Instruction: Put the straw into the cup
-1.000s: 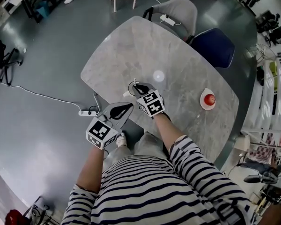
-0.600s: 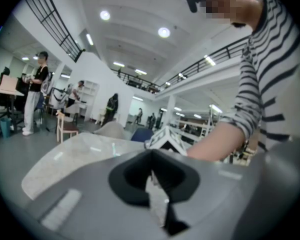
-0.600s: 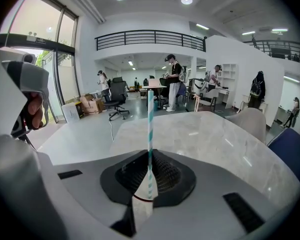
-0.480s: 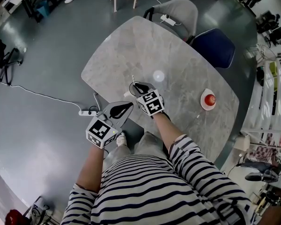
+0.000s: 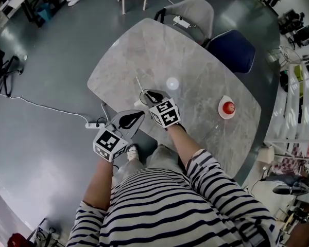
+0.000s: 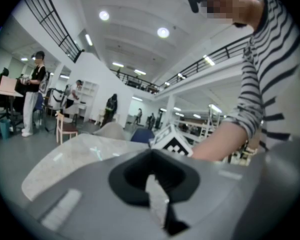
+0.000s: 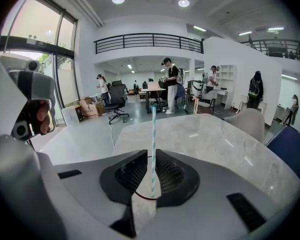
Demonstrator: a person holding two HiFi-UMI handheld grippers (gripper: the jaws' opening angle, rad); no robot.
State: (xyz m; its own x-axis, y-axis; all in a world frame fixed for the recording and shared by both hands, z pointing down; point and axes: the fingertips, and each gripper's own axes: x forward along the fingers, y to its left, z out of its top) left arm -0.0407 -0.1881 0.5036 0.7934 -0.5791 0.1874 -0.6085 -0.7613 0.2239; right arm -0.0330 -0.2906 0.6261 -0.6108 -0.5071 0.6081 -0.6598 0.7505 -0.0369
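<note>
Head view: the right gripper [image 5: 148, 93] is over the near-left part of the marble table [image 5: 159, 45], just at 12 o'clock of the picture's middle. A thin straw [image 5: 139, 84] sticks out of its tip toward 11 o'clock. The left gripper [image 5: 139, 116] hangs off the table's near edge, at 7 o'clock of the right one, over the grey floor. A red object on a white saucer [image 5: 221, 115] sits at 3 o'clock of the right gripper, well apart. A grey chair [image 5: 195, 9] and a blue chair [image 5: 232, 50] stand at the table's far side, around 1 o'clock.

Left gripper view: the left gripper [image 6: 151, 154] has its black jaws brought together at the tips, with nothing between them. The table [image 6: 65, 154] lies beyond at 10 o'clock, and a bare forearm [image 6: 220, 139] at 3 o'clock.

Right gripper view: the right gripper [image 7: 151, 151] is clamped on the teal-and-white striped straw [image 7: 153, 129], which stands upright and rises toward 12 o'clock above the table [image 7: 205, 139]. A thin reddish arc [image 7: 146, 197] shows just under the straw's lower end; what it belongs to cannot be told
</note>
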